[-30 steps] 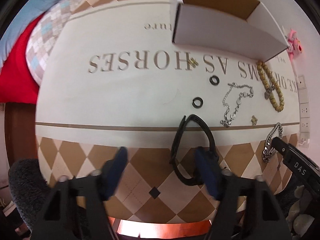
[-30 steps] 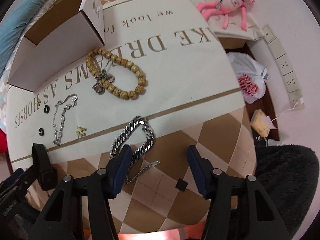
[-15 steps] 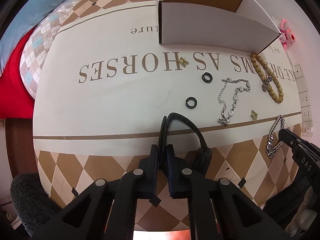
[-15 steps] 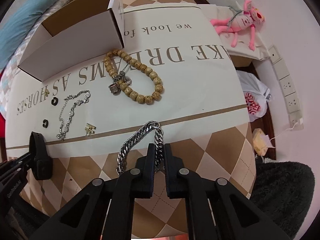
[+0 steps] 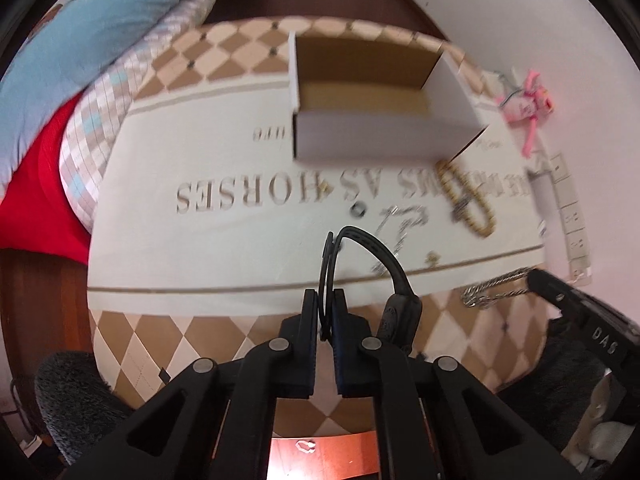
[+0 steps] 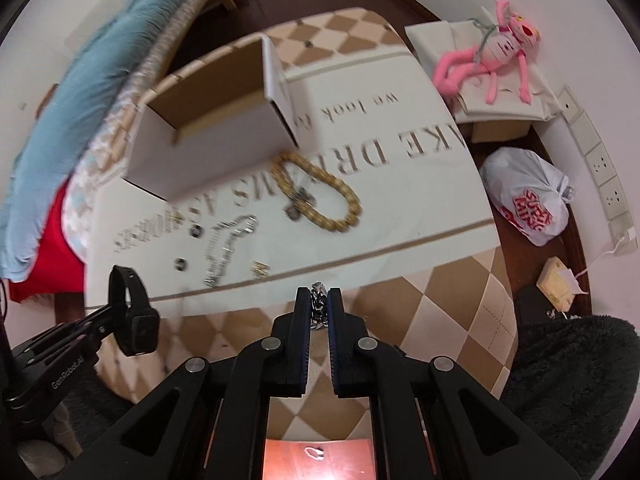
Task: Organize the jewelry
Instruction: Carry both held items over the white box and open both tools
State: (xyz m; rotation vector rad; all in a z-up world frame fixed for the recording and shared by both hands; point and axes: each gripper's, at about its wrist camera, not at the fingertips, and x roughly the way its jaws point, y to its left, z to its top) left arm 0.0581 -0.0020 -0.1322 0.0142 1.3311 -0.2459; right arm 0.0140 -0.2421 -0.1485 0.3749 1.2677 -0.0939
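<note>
Both claws are clamped on jewelry and hold it clear of the cloth. Left gripper (image 5: 325, 312) has its 2 pads pinched together on the strap of a black watch (image 5: 394, 276), whose band loops up beyond the fingertips and whose case hangs just to the right of them; from the right wrist view the same watch (image 6: 134, 320) dangles above the checked part of the tablecloth (image 6: 440, 184). Right gripper (image 6: 319, 310) has its pads closed on a silver curb-link chain (image 6: 318, 304), a few links showing between and above the tips; in the left wrist view that chain (image 5: 494, 290) trails from the tips of the other tool.

Left on the cloth, over the printed lettering, lie a wooden bead bracelet (image 6: 320, 194) with a small metal charm across it, a thin silver chain bracelet (image 6: 226, 246), 2 small dark rings (image 6: 195, 231) (image 6: 181, 264) and a little gold piece (image 6: 261, 268) near the brown stripe. Another tiny gold piece (image 5: 327, 189) sits among the letters.

Beyond them stands an open white cardboard box (image 5: 384, 120), brown inside; the bead bracelet lies just beside its near corner. Farther off are a pink plush toy (image 6: 502, 56), a white plastic bag (image 6: 528, 196) on the floor and a blue quilt (image 5: 80, 36).
</note>
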